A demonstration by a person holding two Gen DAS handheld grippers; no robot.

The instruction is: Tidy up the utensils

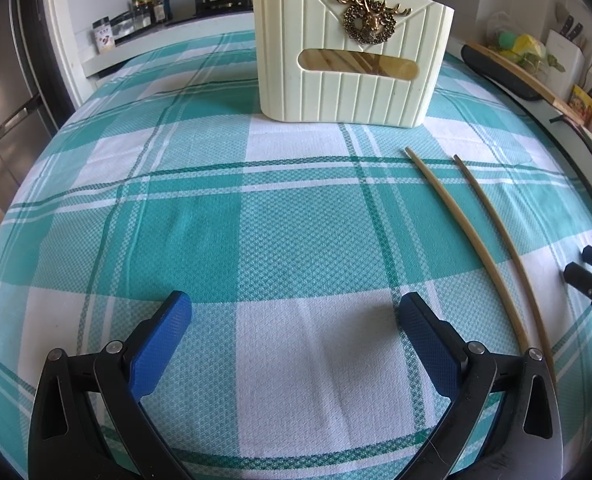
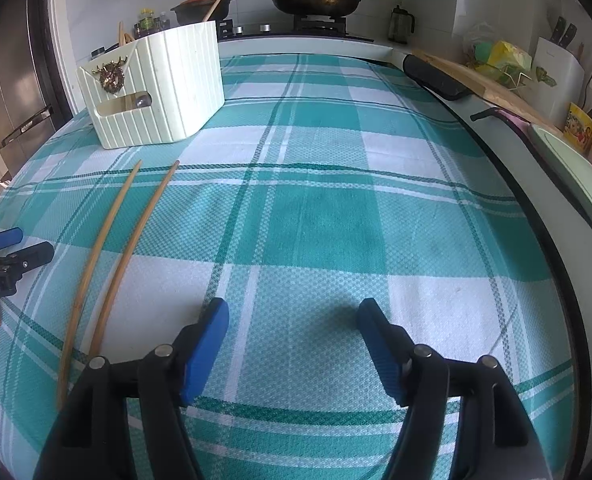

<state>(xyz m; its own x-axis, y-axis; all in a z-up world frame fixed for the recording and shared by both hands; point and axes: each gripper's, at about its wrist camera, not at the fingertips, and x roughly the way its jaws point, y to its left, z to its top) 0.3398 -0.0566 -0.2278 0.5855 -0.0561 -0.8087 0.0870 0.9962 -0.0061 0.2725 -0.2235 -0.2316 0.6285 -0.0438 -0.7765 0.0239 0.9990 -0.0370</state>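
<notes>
left wrist view: two chopsticks lie side by side on the plaid tabletop, off to the right of the left claw, their long axes running away toward the cream utensil holder at the far side. from the right wrist view the same pair sits just left of the right claw, its near ends beside that claw's left finger. both claws are spread and hold nothing. by my judgement the right claw is nearer, and a short sideways shift would bring it astride one stick.
</notes>
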